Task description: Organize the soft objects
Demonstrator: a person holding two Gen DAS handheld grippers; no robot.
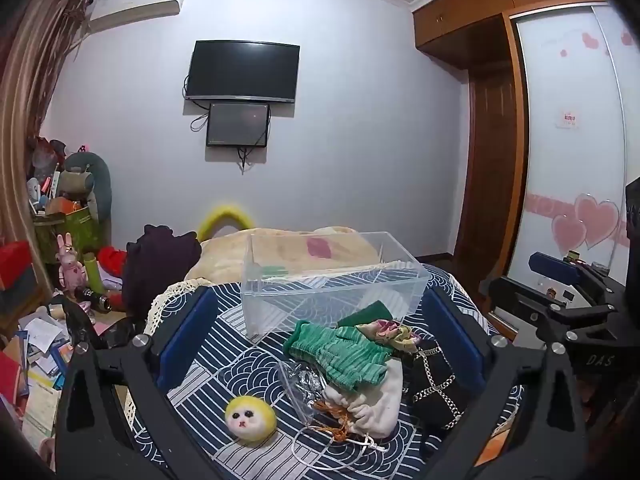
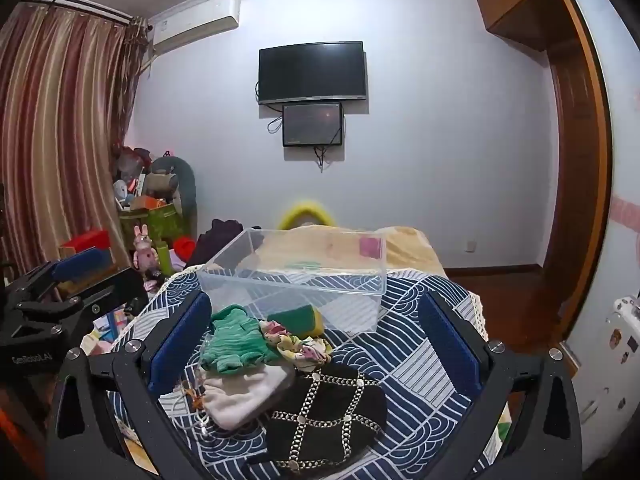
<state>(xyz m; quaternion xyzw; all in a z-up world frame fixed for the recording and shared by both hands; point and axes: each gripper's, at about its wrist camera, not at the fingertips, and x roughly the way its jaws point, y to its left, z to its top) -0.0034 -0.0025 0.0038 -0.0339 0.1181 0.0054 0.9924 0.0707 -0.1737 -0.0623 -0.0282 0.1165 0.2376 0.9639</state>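
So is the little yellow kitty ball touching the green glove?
Apart. In the left wrist view, the yellow plush ball sits alone on the blue patterned cloth, with bare cloth and a clear plastic wrapper between it and the green glove.

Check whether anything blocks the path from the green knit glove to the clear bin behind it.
Nothing visible blocks it. The green knit glove lies on top of the pile, the clear bin stands open-topped just behind, and only the green sponge sits low against the bin's front wall. Both tongs are open, holding nothing.
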